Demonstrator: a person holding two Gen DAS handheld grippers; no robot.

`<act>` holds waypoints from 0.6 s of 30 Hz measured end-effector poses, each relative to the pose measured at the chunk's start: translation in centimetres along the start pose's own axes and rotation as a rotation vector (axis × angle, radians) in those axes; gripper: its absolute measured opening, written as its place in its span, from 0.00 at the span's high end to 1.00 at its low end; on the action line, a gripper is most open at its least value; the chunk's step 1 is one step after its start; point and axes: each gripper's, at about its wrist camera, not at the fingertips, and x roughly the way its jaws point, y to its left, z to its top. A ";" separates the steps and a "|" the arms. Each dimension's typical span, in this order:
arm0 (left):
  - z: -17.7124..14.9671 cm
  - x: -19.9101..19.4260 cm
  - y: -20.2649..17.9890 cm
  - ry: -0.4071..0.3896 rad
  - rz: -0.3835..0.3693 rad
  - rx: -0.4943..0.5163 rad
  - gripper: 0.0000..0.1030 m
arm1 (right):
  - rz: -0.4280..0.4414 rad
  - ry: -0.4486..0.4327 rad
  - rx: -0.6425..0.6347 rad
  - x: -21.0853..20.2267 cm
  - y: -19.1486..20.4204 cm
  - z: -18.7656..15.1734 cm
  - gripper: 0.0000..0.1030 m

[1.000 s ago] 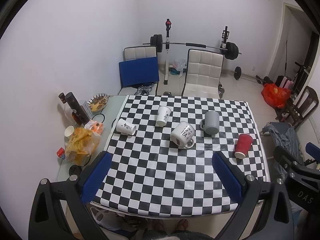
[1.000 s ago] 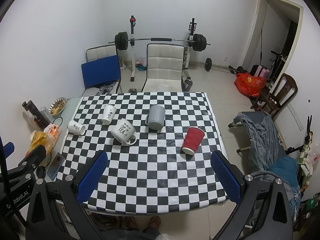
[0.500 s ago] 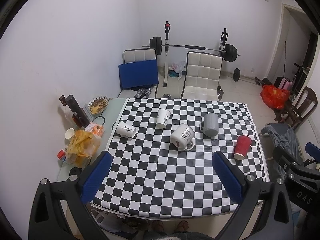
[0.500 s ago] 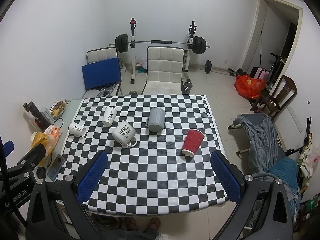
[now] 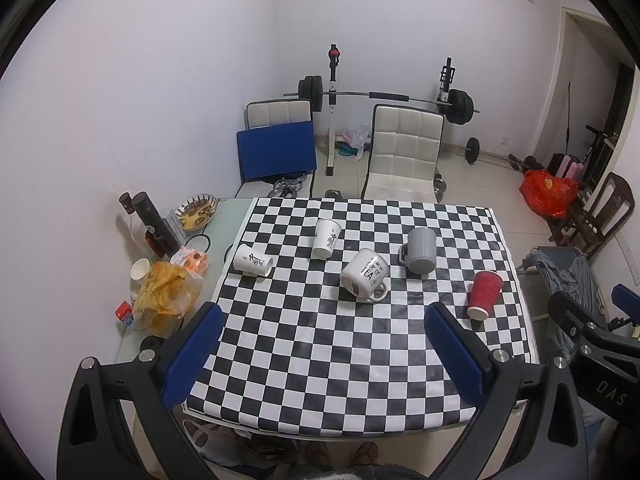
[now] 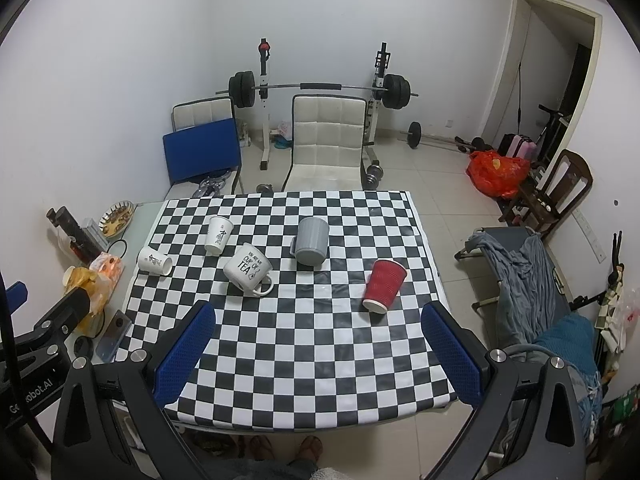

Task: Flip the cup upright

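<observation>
Several cups stand or lie on the checkered table (image 5: pixel 320 360) (image 6: pixel 304 360). A red paper cup (image 5: pixel 483 294) (image 6: pixel 383 285) stands upside down at the right. A grey mug (image 5: pixel 420 255) (image 6: pixel 312 240) is upside down. A white "cup of tea" mug (image 5: pixel 365 274) (image 6: pixel 248 268) lies tipped on its side. A white paper cup (image 5: pixel 326 238) (image 6: pixel 218 235) is upside down, and another white paper cup (image 5: pixel 253 260) (image 6: pixel 154 261) lies on its side at the left edge. My left gripper (image 5: pixel 320 344) and right gripper (image 6: pixel 318 342) are both open and empty, high above the near table edge.
A side shelf at the left holds snack bags (image 5: pixel 164 300), a bottle (image 5: pixel 154 220), a bowl (image 5: pixel 196 212) and a phone (image 6: pixel 114 336). White chairs (image 5: pixel 404 152) and a barbell rack (image 5: pixel 332 92) stand behind the table. A cot with clothes (image 6: pixel 520 272) is at the right.
Both grippers have pulled back and up a little, so the table and cups look smaller and farther. Nothing on the table has moved.
</observation>
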 end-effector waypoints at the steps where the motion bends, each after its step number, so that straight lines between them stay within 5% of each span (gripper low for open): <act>1: 0.0 0.0 0.0 -0.002 0.001 0.000 0.00 | 0.000 -0.001 0.000 0.0 -0.1 -0.1 0.00; 18: -0.1 -0.1 0.1 -0.003 -0.002 0.000 0.00 | 0.002 0.002 0.002 -0.9 0.0 0.1 0.00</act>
